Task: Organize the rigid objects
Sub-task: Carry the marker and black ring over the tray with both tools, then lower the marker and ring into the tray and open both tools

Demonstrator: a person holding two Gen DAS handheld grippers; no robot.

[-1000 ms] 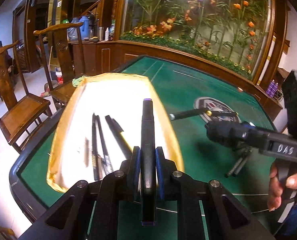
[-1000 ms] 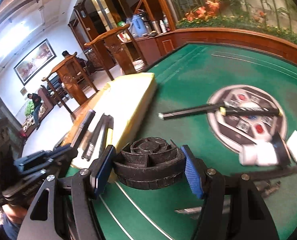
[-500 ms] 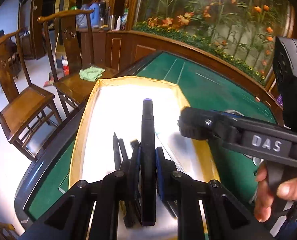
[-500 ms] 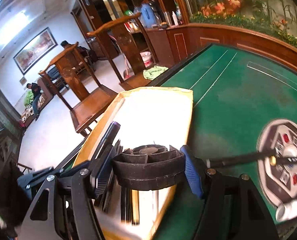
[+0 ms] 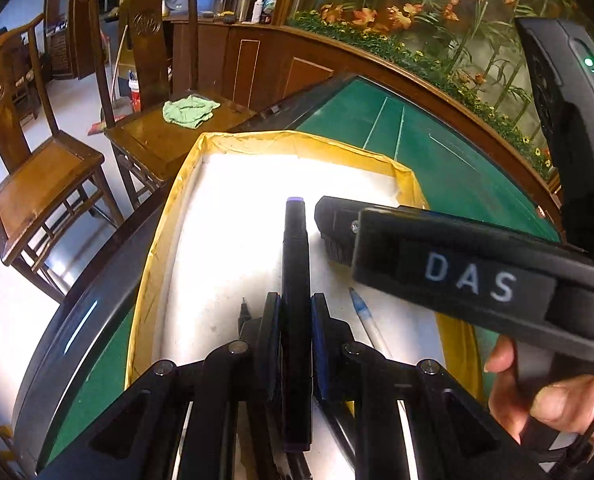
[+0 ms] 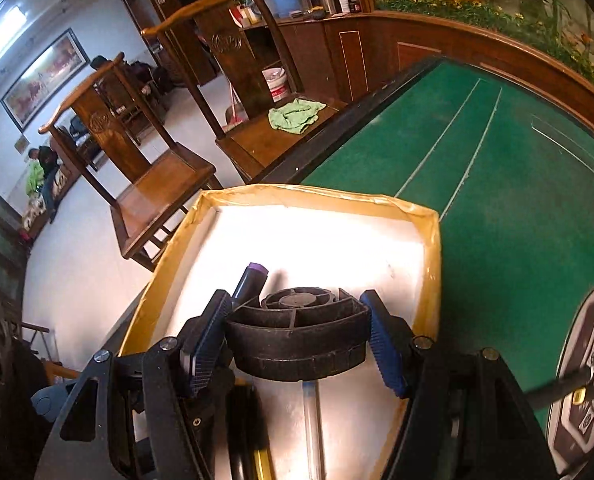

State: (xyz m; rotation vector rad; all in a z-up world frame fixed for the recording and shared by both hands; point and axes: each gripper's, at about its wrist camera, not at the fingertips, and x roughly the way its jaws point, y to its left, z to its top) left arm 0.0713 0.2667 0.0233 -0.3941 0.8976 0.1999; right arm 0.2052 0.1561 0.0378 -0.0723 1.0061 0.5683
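My left gripper (image 5: 295, 320) is shut on a black marker with a purple tip (image 5: 295, 248), held lengthwise over the white tray with a yellow taped rim (image 5: 297, 140). My right gripper (image 6: 297, 332) is shut on a round black ribbed plastic part (image 6: 297, 332), also above the tray (image 6: 317, 196). In the left wrist view the right gripper's body crosses from the right, with a hand on its handle. The marker's purple tip (image 6: 255, 276) shows beside the right gripper's left finger. Pens lie in the tray below: a clear blue-tipped pen (image 5: 367, 320) and dark pens (image 5: 243, 312).
The tray sits at the near left corner of a green felt table (image 6: 497, 200) with a dark rim. Two wooden chairs (image 5: 45, 168) stand beyond the edge, one holding a green cloth (image 5: 189, 110). A round emblem and a black stick (image 6: 569, 388) lie on the felt at right.
Both grippers have moved left across the felt and now hang over the tray, each still holding its object. The right gripper has come in close beside the left.
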